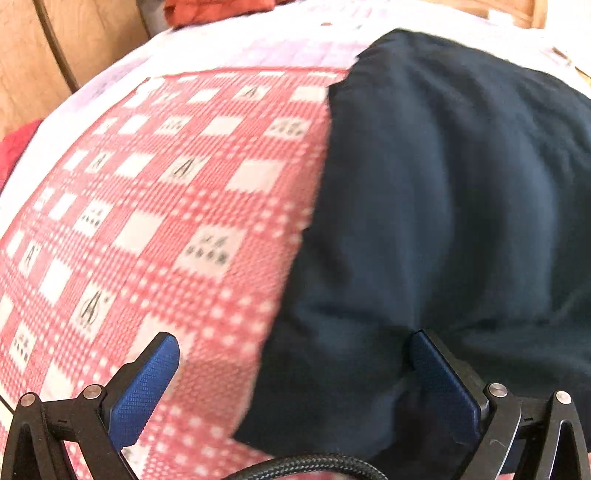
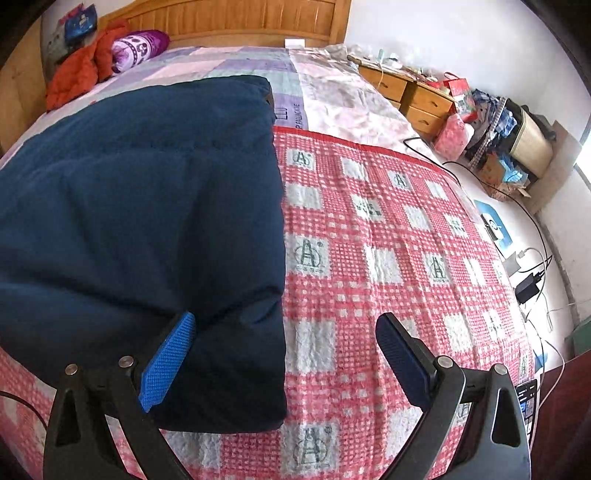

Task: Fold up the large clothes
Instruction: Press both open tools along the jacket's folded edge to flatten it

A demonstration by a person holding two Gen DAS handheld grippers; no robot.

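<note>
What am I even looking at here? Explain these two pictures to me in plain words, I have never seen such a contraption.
No robot: a person holds a two-finger gripper in each hand, and a fisheye camera on each looks forward along its fingers. One picture comes from the left gripper, the other from the right gripper. Both stand open, holding nothing. They straddle opposite edges of a dark navy garment, already folded thick, lying on a red checked sheet spread over a bed. An orange garment lies near the wooden headboard.
</note>
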